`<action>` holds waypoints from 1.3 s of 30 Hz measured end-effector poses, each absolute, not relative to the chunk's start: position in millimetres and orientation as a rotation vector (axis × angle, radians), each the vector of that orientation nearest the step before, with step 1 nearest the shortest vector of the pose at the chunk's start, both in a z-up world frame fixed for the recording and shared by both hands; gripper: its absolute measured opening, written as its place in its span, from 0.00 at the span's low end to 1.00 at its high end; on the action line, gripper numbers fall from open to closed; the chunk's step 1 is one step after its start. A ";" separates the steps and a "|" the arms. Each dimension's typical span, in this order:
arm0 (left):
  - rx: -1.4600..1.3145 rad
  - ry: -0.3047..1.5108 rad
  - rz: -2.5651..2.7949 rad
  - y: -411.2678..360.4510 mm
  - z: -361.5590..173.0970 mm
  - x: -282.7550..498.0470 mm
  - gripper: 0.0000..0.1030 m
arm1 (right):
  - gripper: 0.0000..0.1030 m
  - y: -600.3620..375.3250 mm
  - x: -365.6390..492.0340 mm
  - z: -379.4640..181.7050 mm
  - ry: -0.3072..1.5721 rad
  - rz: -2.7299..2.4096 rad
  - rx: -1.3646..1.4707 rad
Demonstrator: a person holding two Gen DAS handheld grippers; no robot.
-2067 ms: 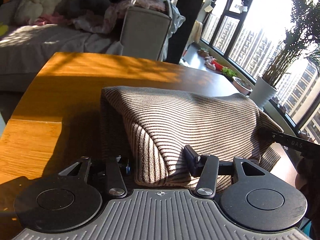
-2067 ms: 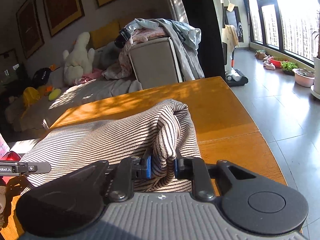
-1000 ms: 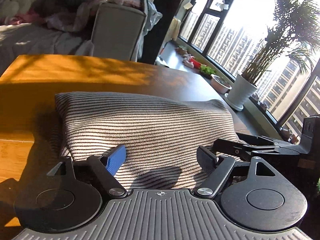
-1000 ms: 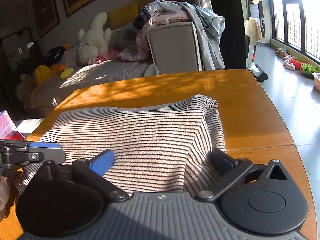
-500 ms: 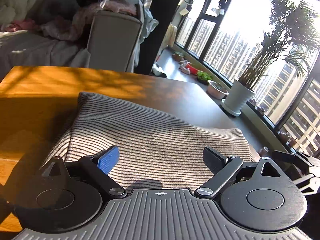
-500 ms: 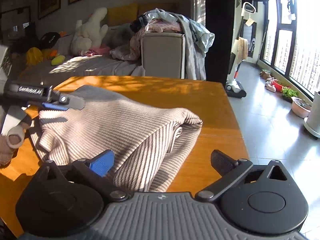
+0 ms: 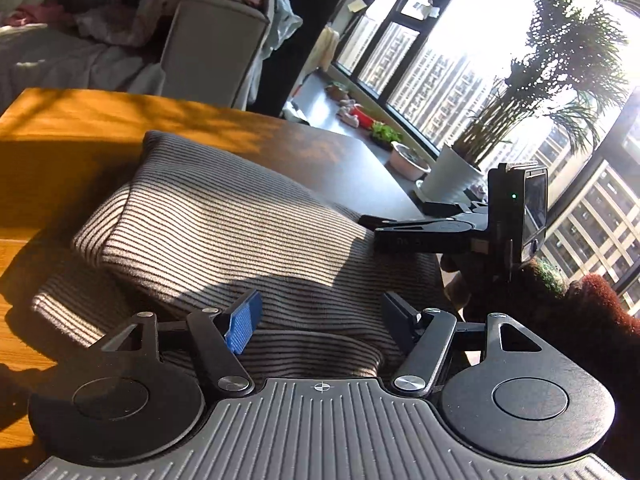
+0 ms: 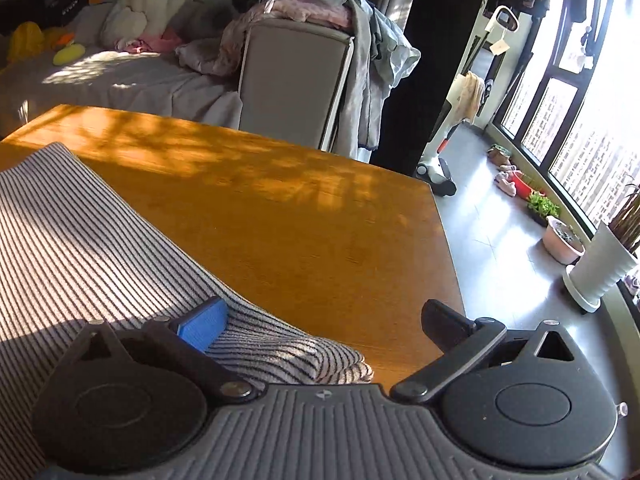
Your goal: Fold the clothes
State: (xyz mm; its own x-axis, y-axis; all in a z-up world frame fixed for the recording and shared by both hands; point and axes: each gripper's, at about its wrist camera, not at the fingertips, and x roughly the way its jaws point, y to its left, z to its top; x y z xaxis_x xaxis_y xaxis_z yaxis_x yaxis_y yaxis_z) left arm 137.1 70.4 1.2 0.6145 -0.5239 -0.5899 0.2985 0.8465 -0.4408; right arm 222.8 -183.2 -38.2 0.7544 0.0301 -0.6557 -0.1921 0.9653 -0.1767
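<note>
Your left claw (image 7: 320, 316) closing over the folded striped sweater (image 7: 224, 232) without pinching it, your right claw (image 8: 324, 320) wide and empty, white plant pot (image 7: 448, 176) holding a palm at two o'clock, no writing readable.

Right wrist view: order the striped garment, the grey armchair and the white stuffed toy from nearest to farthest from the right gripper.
1. Striped garment: lower left on the table, its corner lying between the open fingers of the right gripper.
2. Grey armchair: behind the table's far edge, centre, draped with clothes.
3. White stuffed toy: upper left, on the sofa beyond.
</note>
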 end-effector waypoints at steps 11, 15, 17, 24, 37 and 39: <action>-0.310 0.758 -0.461 78.6 -16.7 182.6 0.61 | 1.00 -200.5 139.7 -37.4 0.706 0.146 -0.221; -0.292 0.733 -0.413 85.1 -14.8 188.9 0.61 | 1.00 -187.1 107.8 -28.7 0.700 0.288 -0.254; -0.282 0.724 -0.391 88.7 -14.2 191.3 0.62 | 1.00 -181.7 98.8 -20.3 0.680 0.338 -0.281; -0.267 0.675 -0.385 97.1 4.7 176.2 0.73 | 1.00 -197.0 100.3 25.1 0.571 0.344 -0.156; -0.261 0.745 -0.464 75.6 -17.6 168.2 0.62 | 1.00 -179.0 105.1 -38.4 0.636 0.276 -0.213; -0.256 0.733 -0.467 75.6 -18.6 170.2 0.62 | 1.00 -185.7 101.8 -37.4 0.666 0.265 -0.191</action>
State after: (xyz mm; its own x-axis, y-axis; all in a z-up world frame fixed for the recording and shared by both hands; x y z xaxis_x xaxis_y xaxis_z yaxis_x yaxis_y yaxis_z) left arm 170.2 75.6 -18.6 0.6474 -0.4935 -0.5808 0.3185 0.8675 -0.3821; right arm 101.8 -185.7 -37.4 0.7545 0.1810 -0.6308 -0.3023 0.9490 -0.0893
